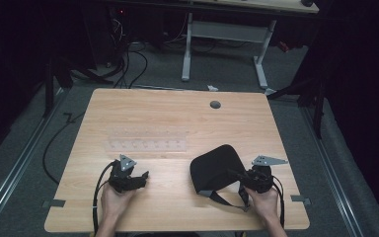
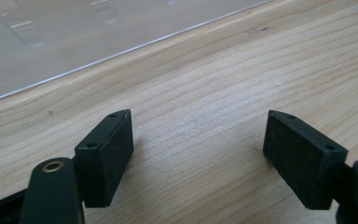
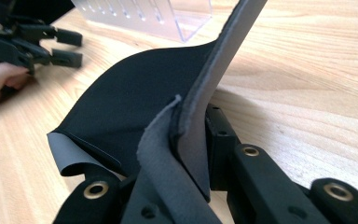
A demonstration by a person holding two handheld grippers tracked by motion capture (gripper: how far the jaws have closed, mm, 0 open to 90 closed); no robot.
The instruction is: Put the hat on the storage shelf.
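Note:
A black fabric pouch (image 1: 214,165) with a grey lining and a trailing strap (image 1: 223,198) lies on the right half of the wooden table (image 1: 177,116). My right gripper (image 1: 237,177) is shut on its folded edge. The right gripper view shows the fabric (image 3: 130,102) pinched between the jaws of that gripper (image 3: 191,135), one flap standing up. My left gripper (image 1: 142,178) rests on the table to the left, open. Its jaws (image 2: 198,140) stand wide apart over bare wood with nothing between them. That gripper (image 3: 67,46) also appears far off in the right gripper view.
A clear plastic rack (image 1: 145,140) with a row of slots lies flat behind the left gripper, its edge (image 2: 51,42) just ahead of the jaws. A round cable hole (image 1: 215,104) sits near the table's far edge. Cables and a desk frame stand on the floor beyond.

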